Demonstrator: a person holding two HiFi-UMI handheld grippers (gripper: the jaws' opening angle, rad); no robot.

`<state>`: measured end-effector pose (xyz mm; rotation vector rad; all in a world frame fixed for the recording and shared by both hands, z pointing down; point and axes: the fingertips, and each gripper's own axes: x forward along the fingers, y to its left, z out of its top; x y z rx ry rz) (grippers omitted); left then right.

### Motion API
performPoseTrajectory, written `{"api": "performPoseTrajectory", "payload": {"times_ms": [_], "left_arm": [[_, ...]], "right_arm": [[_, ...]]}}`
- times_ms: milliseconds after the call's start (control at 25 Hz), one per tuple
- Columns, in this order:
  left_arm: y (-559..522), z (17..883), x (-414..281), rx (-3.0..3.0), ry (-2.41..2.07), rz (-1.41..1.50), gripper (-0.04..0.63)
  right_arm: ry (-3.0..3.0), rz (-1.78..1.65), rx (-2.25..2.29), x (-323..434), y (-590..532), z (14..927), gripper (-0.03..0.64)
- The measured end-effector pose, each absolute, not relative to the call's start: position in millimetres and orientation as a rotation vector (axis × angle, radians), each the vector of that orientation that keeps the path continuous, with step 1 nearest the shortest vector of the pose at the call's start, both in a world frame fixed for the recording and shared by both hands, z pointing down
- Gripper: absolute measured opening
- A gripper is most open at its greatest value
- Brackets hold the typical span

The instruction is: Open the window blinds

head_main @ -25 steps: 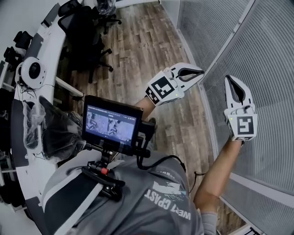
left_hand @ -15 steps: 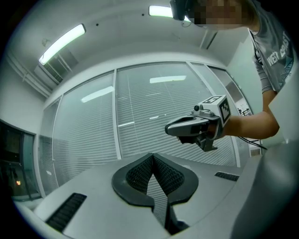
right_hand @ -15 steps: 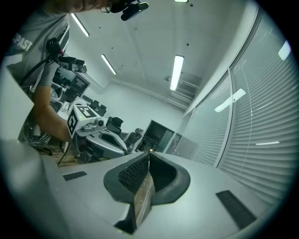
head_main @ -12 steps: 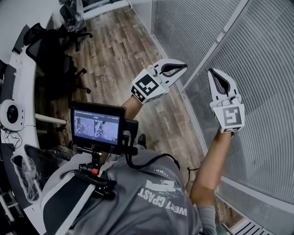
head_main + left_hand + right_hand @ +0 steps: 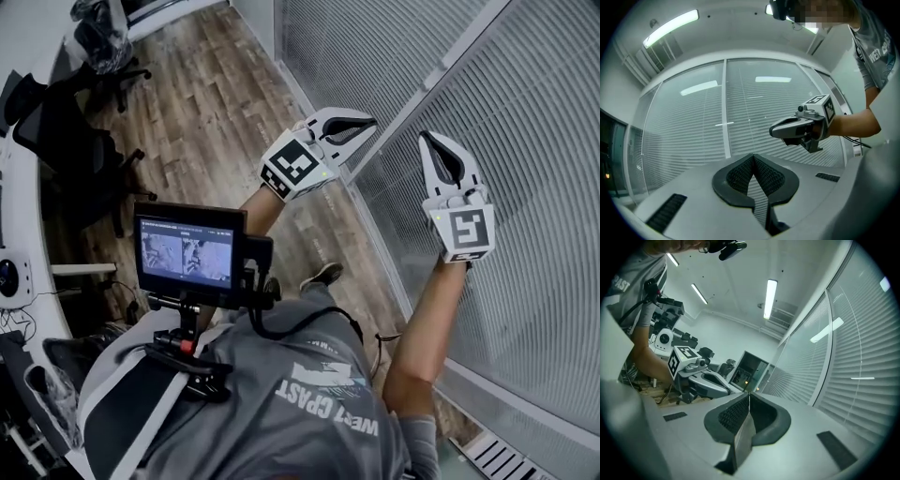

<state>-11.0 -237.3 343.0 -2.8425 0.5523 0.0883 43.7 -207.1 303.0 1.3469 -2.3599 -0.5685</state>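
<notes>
Closed blinds (image 5: 525, 141) ahead; left gripper (image 5: 371, 120), right gripper (image 5: 427, 140) both clenched, empty (shirt (image 5: 281, 441) reads "WEST").

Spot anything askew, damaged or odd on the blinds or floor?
Nothing stands out. The white horizontal-slat window blinds hang even, no bent slat visible; the brown wood-plank floor beside them shows no spill. The left tool and right tool are shut, empty.

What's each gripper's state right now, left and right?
Left gripper: jaws closed, holding nothing.
Right gripper: jaws closed, holding nothing.
</notes>
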Motion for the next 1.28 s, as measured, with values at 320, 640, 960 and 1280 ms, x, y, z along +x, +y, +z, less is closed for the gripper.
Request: {"api": "performPoseTrajectory", "payload": {"times_ms": [320, 640, 960, 1280], "left_arm": [[-348.3, 361.6, 104.1, -2.816, 0.6, -0.001, 0.005], [-372.2, 343.2, 127.7, -2.773, 0.632, -0.002, 0.005], [-432.1, 369.6, 164.6, -2.649, 0.704, -0.144, 0.016], [-490.1, 405.2, 218.5, -2.473, 0.681, -0.301, 0.1]], "right_arm": [[-2.433, -0.529, 1.324, 152.9, -314.8, 332.3, 0.003], [-2.454, -0.526, 1.287, 156.3, -328.6, 315.0, 0.003], [-2.465, -0.5, 1.265, 160.1, -346.6, 331.5, 0.005], [-2.465, -0.446, 1.265, 190.7, -390.8, 357.2, 0.005]]}}
